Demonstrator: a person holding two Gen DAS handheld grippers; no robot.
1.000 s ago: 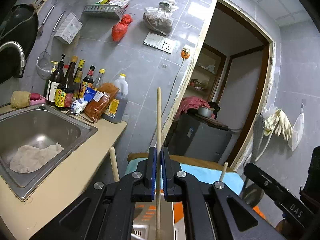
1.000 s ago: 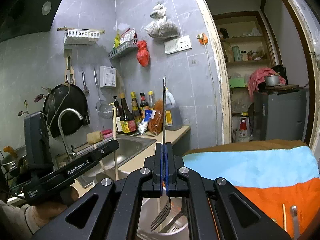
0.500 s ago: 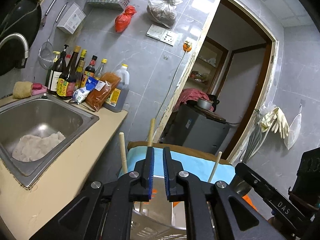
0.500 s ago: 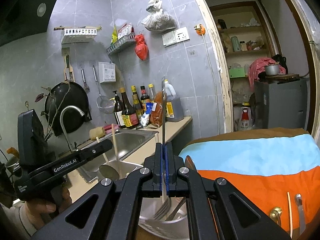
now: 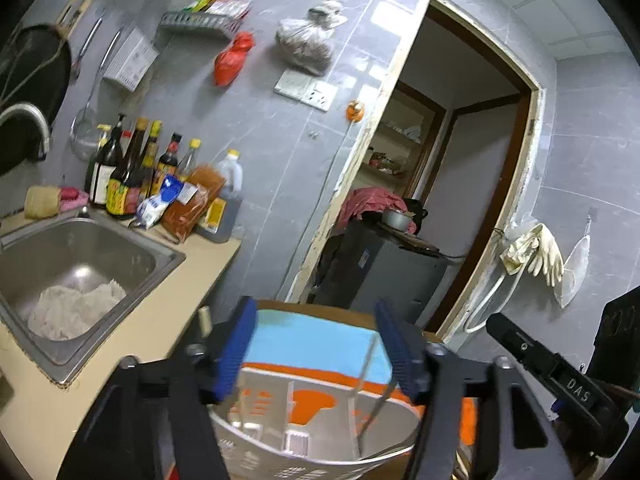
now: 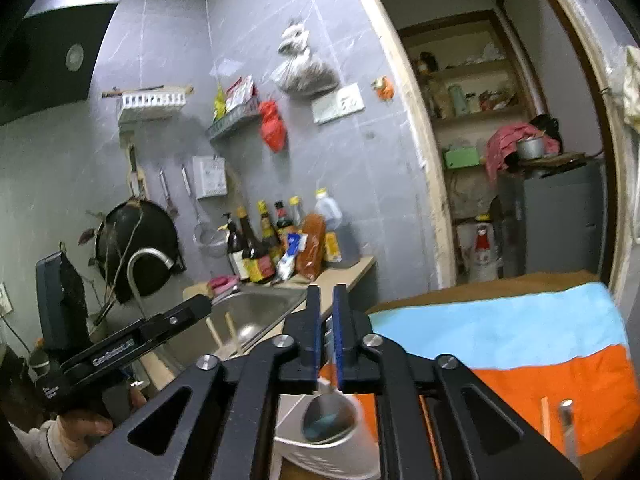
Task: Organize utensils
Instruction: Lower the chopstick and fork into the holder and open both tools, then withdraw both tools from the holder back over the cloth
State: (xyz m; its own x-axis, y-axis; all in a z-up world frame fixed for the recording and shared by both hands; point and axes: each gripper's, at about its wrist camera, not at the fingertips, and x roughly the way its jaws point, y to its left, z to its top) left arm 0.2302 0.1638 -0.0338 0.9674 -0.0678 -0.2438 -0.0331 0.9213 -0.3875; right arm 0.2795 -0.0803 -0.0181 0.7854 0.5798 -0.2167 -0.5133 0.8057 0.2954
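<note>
Left gripper (image 5: 316, 344): jaws opening wide, nothing between them, above the white utensil basket (image 5: 320, 440).
Right gripper (image 6: 325, 328): jaws opening, a narrow gap, nothing gripped.
Basket: on the orange-and-blue cloth (image 6: 500, 340), near the tabletop's (image 5: 132, 344) end, holding chopsticks (image 5: 372, 396) and a spoon (image 6: 328, 416).
Beyond: sink (image 5: 80, 248), sauce bottles (image 5: 132, 172).

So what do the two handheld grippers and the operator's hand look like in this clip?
Both are black linkage frames with silver pivot bolts and blue ribbed pads on the fingers. The left gripper carries white "GenRobot.AI" lettering on its side, seen from the right wrist view; the right gripper shows "DAS". The person's left hand emerges from a light-coloured sleeve.
</note>
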